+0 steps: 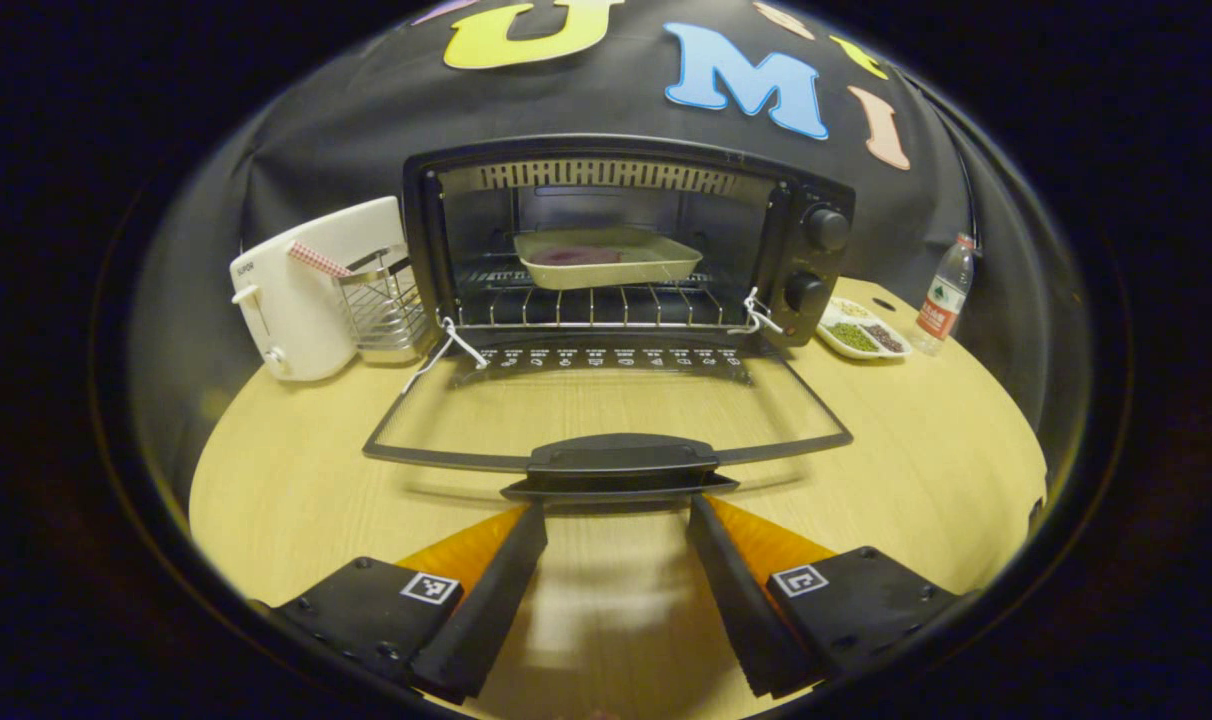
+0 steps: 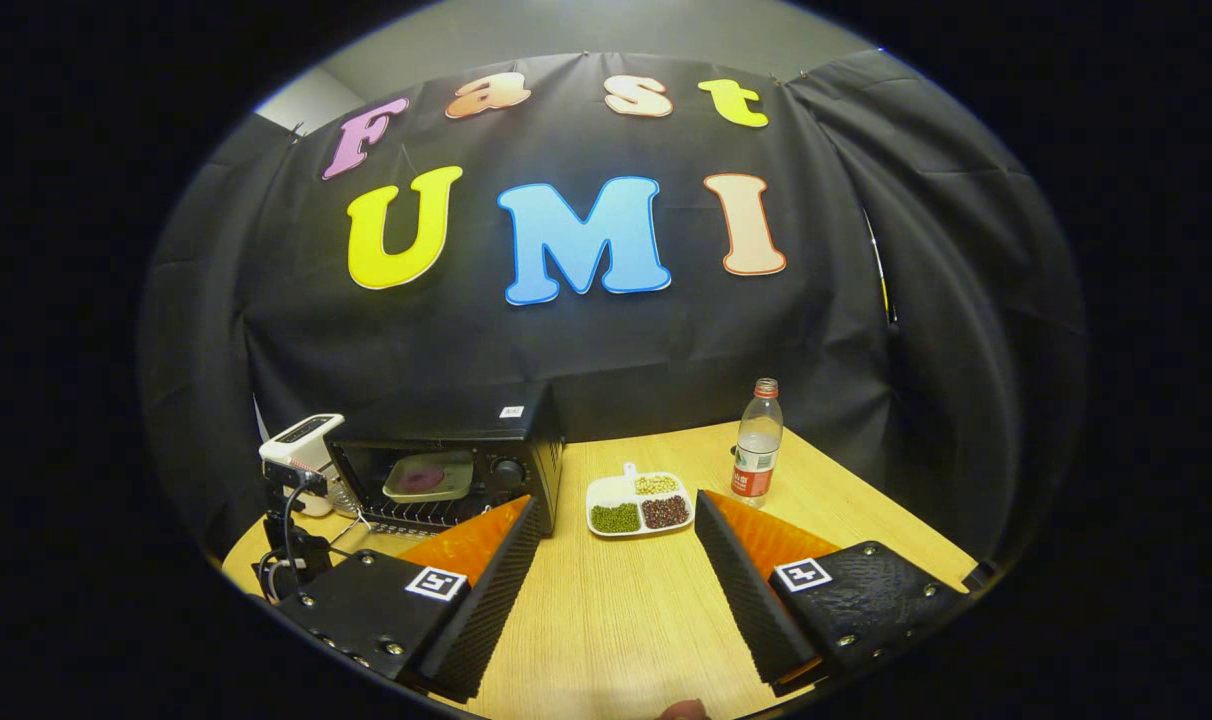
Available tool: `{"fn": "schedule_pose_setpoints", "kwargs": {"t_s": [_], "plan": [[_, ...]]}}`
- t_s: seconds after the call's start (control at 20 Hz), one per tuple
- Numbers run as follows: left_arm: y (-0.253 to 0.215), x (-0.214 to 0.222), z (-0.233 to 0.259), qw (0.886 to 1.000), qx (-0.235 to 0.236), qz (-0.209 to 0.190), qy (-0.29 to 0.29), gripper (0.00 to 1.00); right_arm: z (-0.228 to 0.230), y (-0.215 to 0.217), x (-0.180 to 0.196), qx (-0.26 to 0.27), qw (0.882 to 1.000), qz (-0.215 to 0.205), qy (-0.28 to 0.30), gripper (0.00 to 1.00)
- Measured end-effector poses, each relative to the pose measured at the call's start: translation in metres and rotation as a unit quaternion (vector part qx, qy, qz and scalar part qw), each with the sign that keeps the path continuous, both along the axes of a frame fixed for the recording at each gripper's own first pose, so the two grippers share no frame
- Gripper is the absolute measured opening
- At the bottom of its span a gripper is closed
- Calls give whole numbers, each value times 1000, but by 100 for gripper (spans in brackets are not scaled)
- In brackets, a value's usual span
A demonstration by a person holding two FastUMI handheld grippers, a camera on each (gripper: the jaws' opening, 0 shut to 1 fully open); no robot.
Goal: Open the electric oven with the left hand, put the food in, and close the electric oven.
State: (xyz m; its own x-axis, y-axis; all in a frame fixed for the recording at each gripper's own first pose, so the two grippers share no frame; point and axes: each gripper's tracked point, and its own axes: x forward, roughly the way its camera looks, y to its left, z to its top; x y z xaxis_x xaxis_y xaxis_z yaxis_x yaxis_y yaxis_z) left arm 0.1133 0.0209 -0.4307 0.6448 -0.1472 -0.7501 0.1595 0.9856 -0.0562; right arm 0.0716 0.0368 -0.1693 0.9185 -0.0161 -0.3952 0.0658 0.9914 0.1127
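The black electric oven (image 1: 626, 240) stands at the back of the table with its glass door (image 1: 606, 405) folded down flat toward me. A pale tray (image 1: 606, 257) with a dark reddish piece of food (image 1: 574, 256) rests on the wire rack inside. My left gripper (image 1: 618, 508) is open, its fingertips just short of the door handle (image 1: 616, 465), not touching it. In the right gripper view, my right gripper (image 2: 618, 503) is open and holds nothing. The oven (image 2: 446, 455) sits to its left, with the tray (image 2: 428, 476) visible inside.
A white toaster (image 1: 291, 290) and a wire rack holder (image 1: 381, 300) stand left of the oven. A divided dish of beans (image 2: 638, 505) and a water bottle (image 2: 757, 445) sit to its right. A cabled device (image 2: 291, 535) shows near the open door.
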Motion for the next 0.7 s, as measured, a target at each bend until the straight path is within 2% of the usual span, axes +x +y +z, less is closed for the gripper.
{"fn": "schedule_pose_setpoints", "kwargs": {"t_s": [0.35,0.7], "plan": [[2,4,28,1000,-2,3,-31,97,2,10,2,9,1000,15,-4,97],[1,28,70,996,1,1,-86,100,7,27,7,5,999,45,-8,97]]}}
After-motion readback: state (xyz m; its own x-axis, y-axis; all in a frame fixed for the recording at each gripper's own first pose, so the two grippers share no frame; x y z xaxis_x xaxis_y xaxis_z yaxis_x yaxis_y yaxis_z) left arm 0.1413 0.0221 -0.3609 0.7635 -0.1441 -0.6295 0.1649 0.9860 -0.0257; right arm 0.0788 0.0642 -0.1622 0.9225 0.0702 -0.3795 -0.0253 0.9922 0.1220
